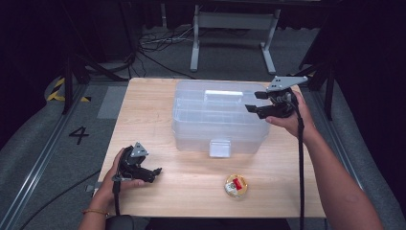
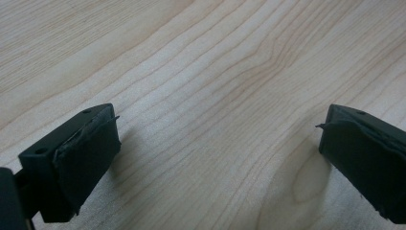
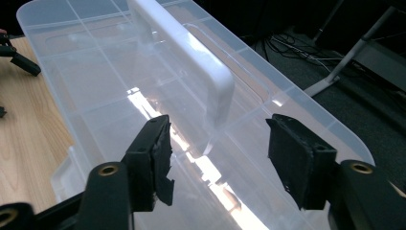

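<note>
Right gripper (image 3: 218, 158): jaws apart, nothing between the pads, poised over the right end of the clear lidded storage box (image 1: 218, 117), near its white handle (image 3: 191, 57). Left gripper (image 2: 218, 153): jaws wide, released, low over bare wooden table (image 1: 143, 120). Small round tin (image 1: 236, 185) in front of the box.

Wood table (image 1: 143, 124), clear plastic box (image 1: 218, 120), sm. round tin (image 1: 236, 185)

Both grippers' fingers (image 2: 86, 163) apart, empty
</note>
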The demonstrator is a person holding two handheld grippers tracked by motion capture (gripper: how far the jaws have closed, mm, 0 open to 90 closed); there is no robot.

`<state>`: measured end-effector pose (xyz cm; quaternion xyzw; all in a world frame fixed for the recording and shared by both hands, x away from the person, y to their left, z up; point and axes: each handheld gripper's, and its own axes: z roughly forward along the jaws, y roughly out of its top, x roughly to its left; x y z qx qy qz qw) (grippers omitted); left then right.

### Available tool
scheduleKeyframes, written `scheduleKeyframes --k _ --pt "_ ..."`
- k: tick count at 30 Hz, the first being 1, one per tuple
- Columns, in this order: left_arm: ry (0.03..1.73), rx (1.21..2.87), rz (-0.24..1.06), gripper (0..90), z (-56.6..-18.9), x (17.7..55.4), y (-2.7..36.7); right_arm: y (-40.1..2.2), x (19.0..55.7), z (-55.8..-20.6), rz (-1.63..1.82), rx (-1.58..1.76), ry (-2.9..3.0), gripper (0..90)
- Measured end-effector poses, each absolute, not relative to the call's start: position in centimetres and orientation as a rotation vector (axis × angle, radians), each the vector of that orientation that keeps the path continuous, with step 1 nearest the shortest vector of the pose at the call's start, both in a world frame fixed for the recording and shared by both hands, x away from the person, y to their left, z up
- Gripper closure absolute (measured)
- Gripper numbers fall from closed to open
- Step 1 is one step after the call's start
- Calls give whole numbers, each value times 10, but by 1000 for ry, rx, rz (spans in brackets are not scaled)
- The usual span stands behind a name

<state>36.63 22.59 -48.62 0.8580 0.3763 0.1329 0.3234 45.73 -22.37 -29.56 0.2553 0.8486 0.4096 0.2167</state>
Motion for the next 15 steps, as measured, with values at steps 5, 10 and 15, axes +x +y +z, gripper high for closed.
scheduleKeyframes --k 5,10,15 --pt "985 2251 349 9 -486 366 226 -209 469 -299 1104 696 2389 465" --pt "981 2260 357 26 -485 367 225 -198 477 -301 1040 714 2401 542" --pt "986 2232 358 94 -484 367 226 -191 484 -302 1013 731 2391 597"
